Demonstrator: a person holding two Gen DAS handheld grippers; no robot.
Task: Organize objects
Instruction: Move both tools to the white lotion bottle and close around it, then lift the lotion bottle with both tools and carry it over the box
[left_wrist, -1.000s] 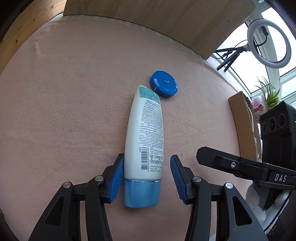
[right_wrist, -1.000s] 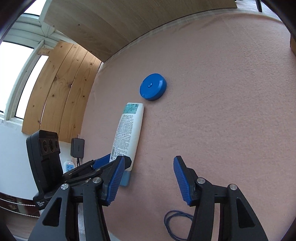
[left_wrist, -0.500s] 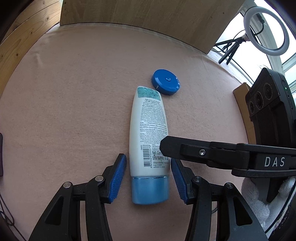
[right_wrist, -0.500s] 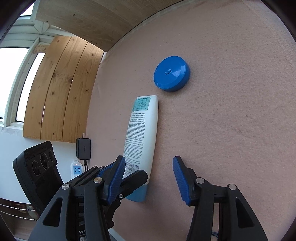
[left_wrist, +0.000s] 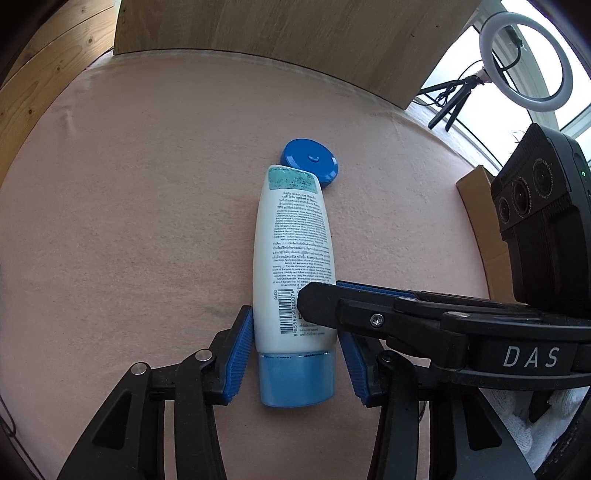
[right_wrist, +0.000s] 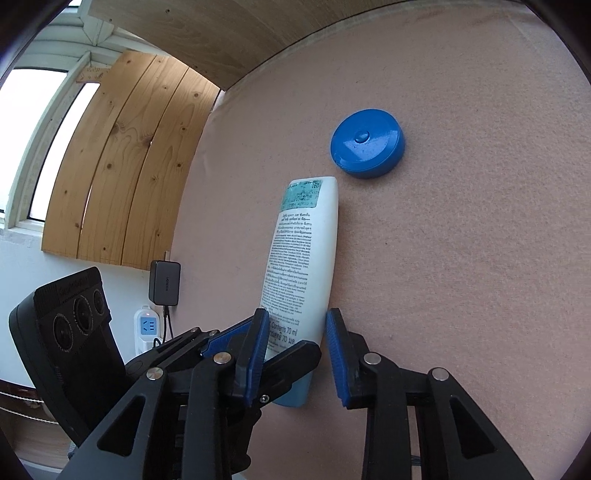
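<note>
The table (left_wrist: 129, 221) bears a lotion tube (left_wrist: 293, 258) (cap nearest the cameras); the left gripper (left_wrist: 295, 354) brackets its lower end, pads just beside it; the right gripper (right_wrist: 295, 354), jaws just closing, straddles it too; a blue disc (left_wrist: 310, 162) lies beyond.

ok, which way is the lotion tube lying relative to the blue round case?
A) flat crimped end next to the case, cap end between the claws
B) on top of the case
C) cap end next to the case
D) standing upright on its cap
A: the lotion tube lies flat with its crimped end by the blue round case, and its light blue cap sits down between the left claw pads.
</note>
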